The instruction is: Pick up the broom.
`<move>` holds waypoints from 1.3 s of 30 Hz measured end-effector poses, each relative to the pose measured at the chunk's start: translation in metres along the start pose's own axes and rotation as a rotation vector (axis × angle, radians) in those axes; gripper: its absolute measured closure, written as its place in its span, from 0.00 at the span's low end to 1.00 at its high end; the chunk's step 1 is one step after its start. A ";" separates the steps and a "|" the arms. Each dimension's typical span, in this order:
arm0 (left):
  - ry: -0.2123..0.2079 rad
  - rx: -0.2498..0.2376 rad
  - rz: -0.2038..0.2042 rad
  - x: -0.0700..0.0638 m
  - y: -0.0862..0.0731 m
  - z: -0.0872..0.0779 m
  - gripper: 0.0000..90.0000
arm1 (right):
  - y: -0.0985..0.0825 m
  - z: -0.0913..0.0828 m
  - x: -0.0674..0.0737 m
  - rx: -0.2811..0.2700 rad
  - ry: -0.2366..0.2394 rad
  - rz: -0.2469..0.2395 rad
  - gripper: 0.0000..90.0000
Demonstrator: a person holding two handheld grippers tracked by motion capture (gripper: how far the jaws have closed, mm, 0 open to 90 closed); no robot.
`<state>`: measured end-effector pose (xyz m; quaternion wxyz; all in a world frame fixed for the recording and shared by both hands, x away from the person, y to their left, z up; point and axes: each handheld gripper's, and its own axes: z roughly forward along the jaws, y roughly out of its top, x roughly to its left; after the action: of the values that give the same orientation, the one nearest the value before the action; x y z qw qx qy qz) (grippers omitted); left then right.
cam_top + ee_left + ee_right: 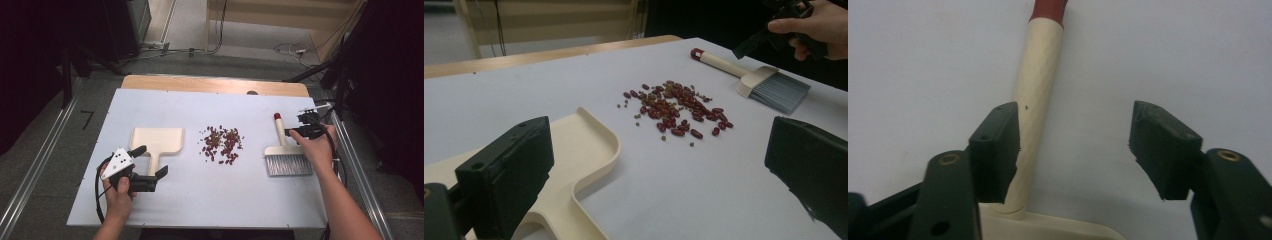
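Your right gripper point(1075, 145) straddles the brush handle point(1037, 95), jaws part-open, not yet pinching; the handle's long axis runs up between them, hard against one jaw, well off the other. Brush lies flat on the counter point(165, 210). Left gripper point(659, 180) gapes beside the dustpan point(584, 150).

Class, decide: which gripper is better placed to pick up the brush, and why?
Right. The right gripper already straddles the brush handle, one jaw against it. The left gripper sits at the dustpan.

Even overhead light, dark surrounds
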<state>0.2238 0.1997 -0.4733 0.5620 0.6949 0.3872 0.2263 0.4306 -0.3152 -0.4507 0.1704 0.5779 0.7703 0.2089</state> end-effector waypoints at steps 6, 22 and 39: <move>-0.003 0.000 -0.001 0.000 0.000 0.001 0.00 | 0.000 0.008 0.007 0.030 0.066 0.057 0.52; -0.005 0.003 0.001 0.000 0.000 0.001 0.00 | 0.002 0.027 0.030 0.136 -0.027 0.058 0.65; -0.014 0.007 0.008 -0.003 0.000 0.005 0.00 | -0.001 0.025 0.036 0.102 -0.043 0.139 0.78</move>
<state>0.2259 0.1940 -0.4740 0.5616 0.6999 0.3813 0.2222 0.4331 -0.2779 -0.4732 0.1423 0.6424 0.7341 0.1681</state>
